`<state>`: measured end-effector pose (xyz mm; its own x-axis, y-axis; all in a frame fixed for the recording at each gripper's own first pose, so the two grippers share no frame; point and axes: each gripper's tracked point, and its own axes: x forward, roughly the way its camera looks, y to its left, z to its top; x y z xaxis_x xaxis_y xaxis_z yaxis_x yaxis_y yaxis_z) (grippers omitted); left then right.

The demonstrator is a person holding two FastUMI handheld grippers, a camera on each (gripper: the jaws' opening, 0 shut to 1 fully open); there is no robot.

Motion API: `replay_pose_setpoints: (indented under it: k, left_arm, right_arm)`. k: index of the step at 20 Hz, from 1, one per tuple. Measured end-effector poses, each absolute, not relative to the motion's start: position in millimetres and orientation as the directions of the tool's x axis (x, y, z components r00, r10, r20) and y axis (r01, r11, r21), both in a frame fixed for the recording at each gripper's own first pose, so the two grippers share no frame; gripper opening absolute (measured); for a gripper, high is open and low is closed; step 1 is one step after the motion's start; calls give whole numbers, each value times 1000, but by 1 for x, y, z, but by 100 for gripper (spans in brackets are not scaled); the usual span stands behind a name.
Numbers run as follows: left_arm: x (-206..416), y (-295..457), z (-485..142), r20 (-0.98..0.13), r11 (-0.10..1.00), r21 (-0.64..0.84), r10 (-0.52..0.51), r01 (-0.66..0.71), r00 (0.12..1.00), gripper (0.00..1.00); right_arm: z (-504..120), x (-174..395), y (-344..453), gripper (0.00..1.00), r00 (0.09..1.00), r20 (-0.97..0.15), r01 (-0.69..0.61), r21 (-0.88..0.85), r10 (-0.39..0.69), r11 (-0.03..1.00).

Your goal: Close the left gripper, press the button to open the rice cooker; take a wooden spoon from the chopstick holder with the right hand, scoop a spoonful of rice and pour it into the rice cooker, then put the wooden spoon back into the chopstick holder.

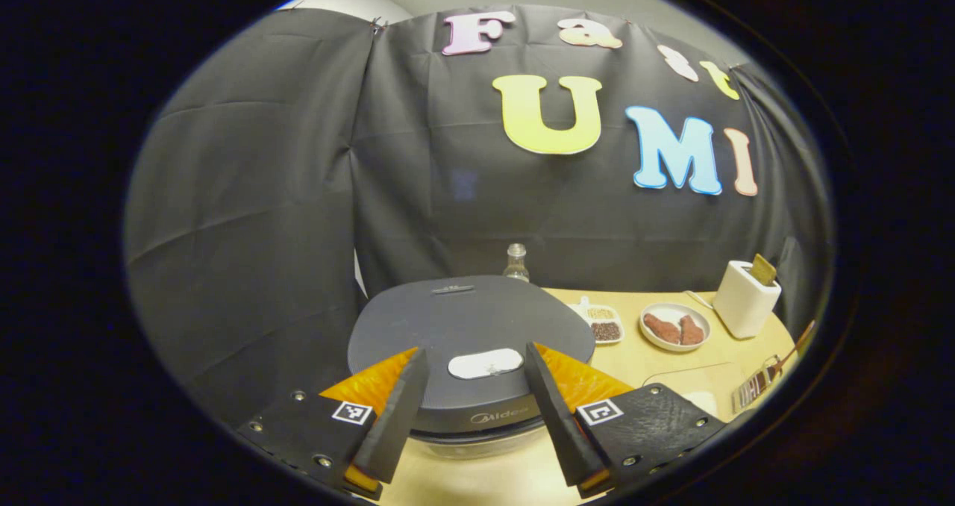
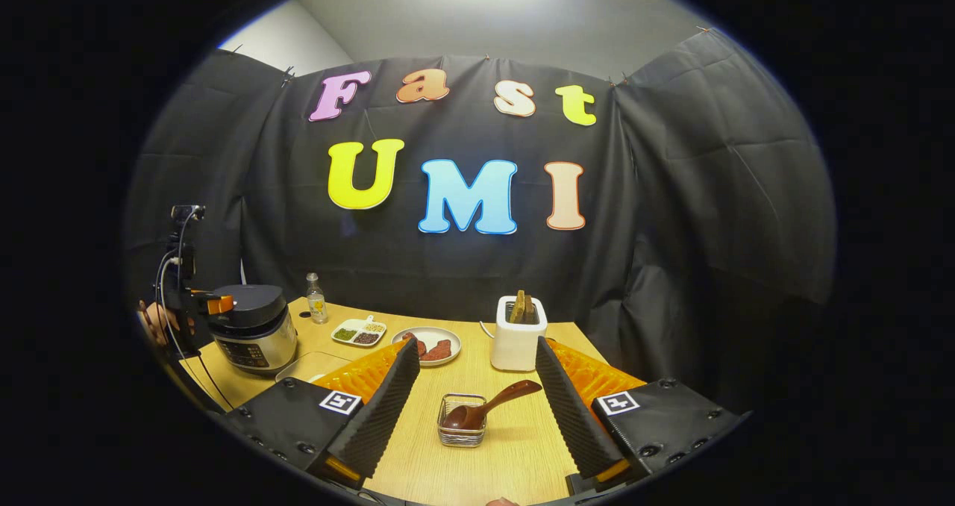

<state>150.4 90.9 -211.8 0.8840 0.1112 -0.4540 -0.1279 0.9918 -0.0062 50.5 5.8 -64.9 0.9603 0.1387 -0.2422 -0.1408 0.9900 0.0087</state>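
A: What stands behind the wooden table [image 2: 515,446]?
B: Black cloth [image 2: 671,215], creased, hung along its far edge and folding round both sides.
A: And above the cloth?
B: A pale wall [image 2: 477,28], brightly lit from overhead.

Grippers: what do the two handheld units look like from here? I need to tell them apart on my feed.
Both look alike. The left gripper and right gripper each have two wedge-shaped fingers with ribbed pads, mounted on black plates with screws and a square black-and-white marker tag beside each finger. In the right gripper view, the left gripper carries a black cable and a small device on top.
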Motion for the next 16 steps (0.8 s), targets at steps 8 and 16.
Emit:
replay_pose_setpoints:
  k: [8, 16]
  left_arm:
    - [144, 88, -224, -458, 990, -3, 126, -143, 880, 86]
    - [143, 89, -234, -408, 991, 25, 129, -130, 904, 88]
  right_arm:
    - [-70, 51, 5, 99, 959, -254, -130, 6, 127, 991]
    - [-70, 54, 12, 99, 955, -259, -152, -5, 146, 988]
